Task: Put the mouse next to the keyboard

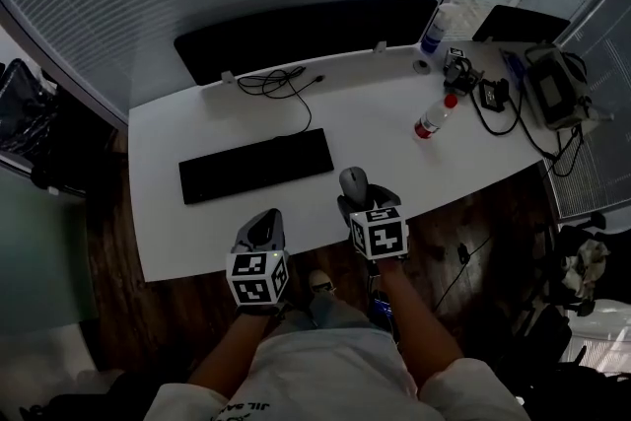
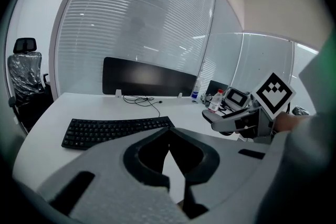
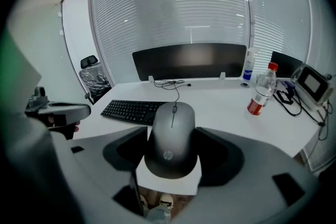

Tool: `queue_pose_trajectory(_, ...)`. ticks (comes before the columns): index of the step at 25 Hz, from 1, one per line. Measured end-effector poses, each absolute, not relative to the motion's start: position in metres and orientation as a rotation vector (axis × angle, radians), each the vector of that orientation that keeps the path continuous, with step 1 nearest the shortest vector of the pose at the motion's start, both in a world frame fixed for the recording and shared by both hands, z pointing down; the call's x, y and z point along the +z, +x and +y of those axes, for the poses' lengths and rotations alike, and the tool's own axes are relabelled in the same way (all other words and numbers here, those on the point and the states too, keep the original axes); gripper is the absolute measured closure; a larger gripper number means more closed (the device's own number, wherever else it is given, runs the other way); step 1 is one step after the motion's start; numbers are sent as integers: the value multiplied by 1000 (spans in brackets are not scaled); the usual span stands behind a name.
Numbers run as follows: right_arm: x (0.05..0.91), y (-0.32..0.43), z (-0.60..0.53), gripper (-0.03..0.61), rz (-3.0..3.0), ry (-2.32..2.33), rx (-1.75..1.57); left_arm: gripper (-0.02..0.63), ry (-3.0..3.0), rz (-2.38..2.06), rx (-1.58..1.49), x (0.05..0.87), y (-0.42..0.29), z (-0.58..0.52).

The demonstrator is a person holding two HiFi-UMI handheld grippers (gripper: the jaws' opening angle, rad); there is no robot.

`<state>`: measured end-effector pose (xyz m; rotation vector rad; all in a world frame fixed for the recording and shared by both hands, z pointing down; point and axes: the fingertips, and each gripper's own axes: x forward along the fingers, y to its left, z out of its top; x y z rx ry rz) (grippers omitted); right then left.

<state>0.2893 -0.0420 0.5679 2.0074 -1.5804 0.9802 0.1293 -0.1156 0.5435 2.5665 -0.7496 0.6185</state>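
Observation:
A grey mouse (image 1: 353, 180) (image 3: 172, 136) rests on the white desk (image 1: 177, 232) close to its front edge, to the right of the black keyboard (image 1: 256, 166) (image 3: 131, 111) and a little nearer to me. My right gripper (image 1: 368, 198) has its jaws against both sides of the mouse, with no gap showing. My left gripper (image 1: 261, 230) (image 2: 169, 130) hovers at the desk's front edge, below the keyboard's right end. Its jaws meet at the tips with nothing between them.
A black monitor (image 1: 306, 35) stands at the back with a loose cable (image 1: 281, 84) in front of it. A red-labelled bottle (image 1: 432, 118), a spray bottle (image 1: 437, 25) and wired devices (image 1: 557, 89) fill the desk's right side. An office chair (image 2: 23, 73) stands far left.

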Motion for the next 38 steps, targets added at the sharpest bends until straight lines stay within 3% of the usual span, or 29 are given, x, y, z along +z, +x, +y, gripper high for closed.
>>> queue_pose_trajectory(21,704,371,-110,287,-1421,1916,1147,612,2507,-764,722,618,177,-149)
queue_pose_trajectory(38,729,380,-114,284,-1377,1851,1137,612,2467,-780,729,625,172,-146)
